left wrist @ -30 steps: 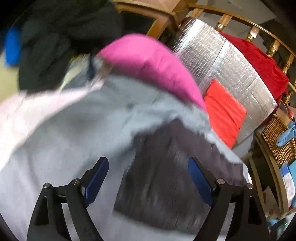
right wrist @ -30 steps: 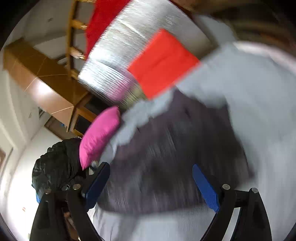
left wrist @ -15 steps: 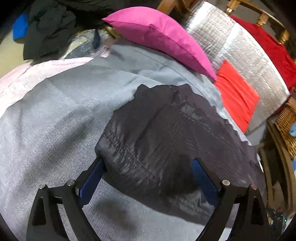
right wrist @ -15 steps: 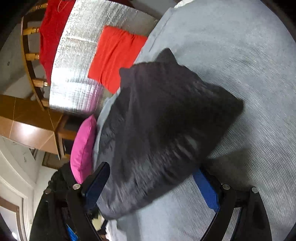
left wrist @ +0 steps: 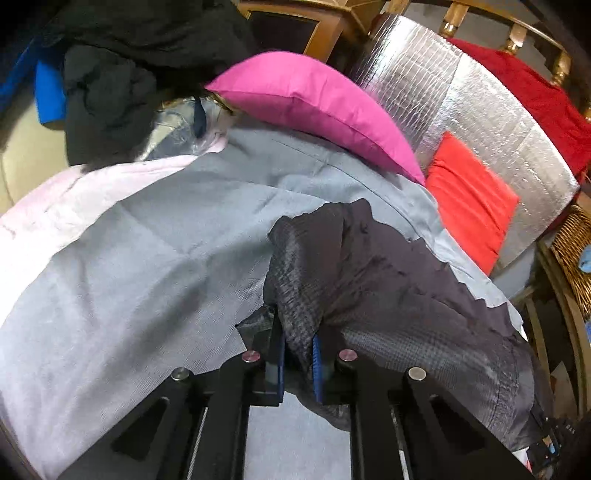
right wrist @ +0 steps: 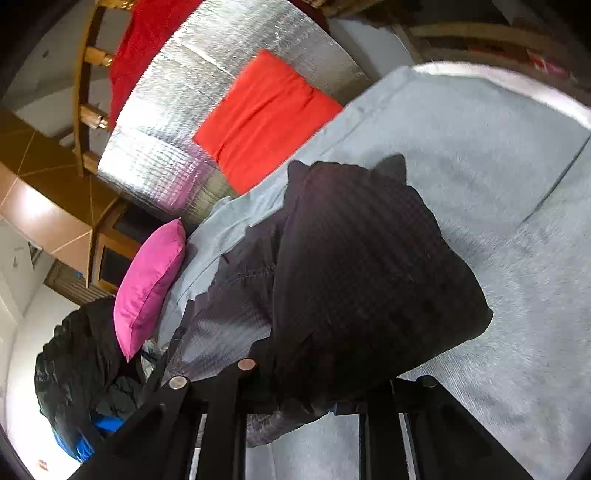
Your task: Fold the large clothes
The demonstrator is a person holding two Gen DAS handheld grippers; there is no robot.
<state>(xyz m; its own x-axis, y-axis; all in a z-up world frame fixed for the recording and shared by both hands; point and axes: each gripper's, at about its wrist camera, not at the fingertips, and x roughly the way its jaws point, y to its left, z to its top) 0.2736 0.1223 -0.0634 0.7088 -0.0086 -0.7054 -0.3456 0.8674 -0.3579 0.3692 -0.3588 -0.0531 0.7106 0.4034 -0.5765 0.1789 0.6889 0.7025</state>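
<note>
Left gripper (left wrist: 298,350) and right gripper (right wrist: 306,398) both angled downward, jaws just closed, each pinching dark cloth (left wrist: 388,288)

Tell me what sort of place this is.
Probably a lived-in bedroom at home: a grey bedsheet spread wide, a pink pillow at its head, a wooden railing draped with red cloth.

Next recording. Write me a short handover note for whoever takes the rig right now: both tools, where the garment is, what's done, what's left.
Left tool: jaws have just closed, pinching a bunched edge of the dark garment.
Right tool: jaws have just closed on another part of the same garment, pads hidden under the cloth.
Garment: lies crumpled on the grey bed cover, near the pink pillow.
Done: both grips taken.
Left: spread it flat, then fold; no fold visible yet.
</note>
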